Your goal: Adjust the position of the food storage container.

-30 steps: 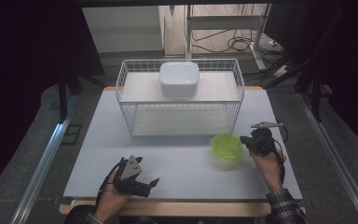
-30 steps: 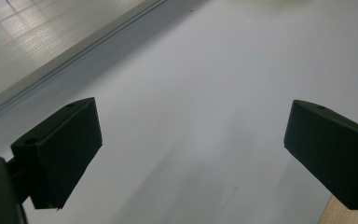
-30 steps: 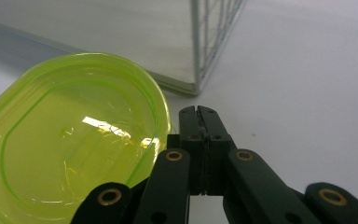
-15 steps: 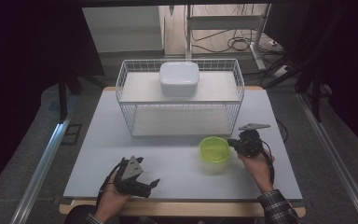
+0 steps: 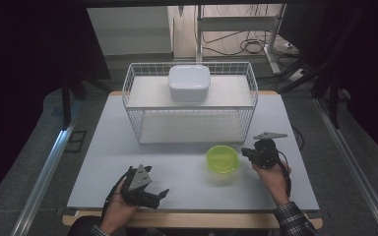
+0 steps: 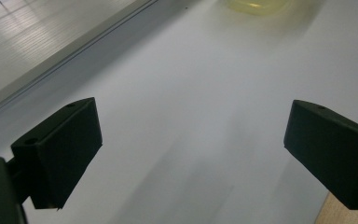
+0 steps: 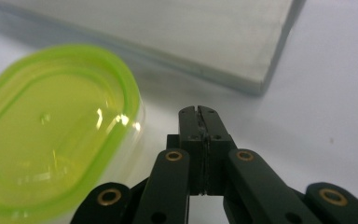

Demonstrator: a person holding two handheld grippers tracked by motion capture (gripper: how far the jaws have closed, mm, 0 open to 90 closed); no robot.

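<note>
Right gripper [image 7: 199,112] jaws pressed together, empty. Green lidded container [image 7: 56,126] just beside, at nine o'clock. Best nudged low against its wall, slowly, to avoid tipping. Left gripper [image 5: 152,195] jaws spread wide, idle at seven o'clock.

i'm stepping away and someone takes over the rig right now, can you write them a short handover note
Right gripper: jaws shut, nothing between them, right beside the green container, with no visible gap in the high view.
Left gripper: jaws open and empty, held low at the near left of the table.
The container stands on the table in front of the wire rack; a white lidded box sits on the rack's top shelf.
Done: nothing gripped.
Left: probably nudging the container on or gripping it.
</note>
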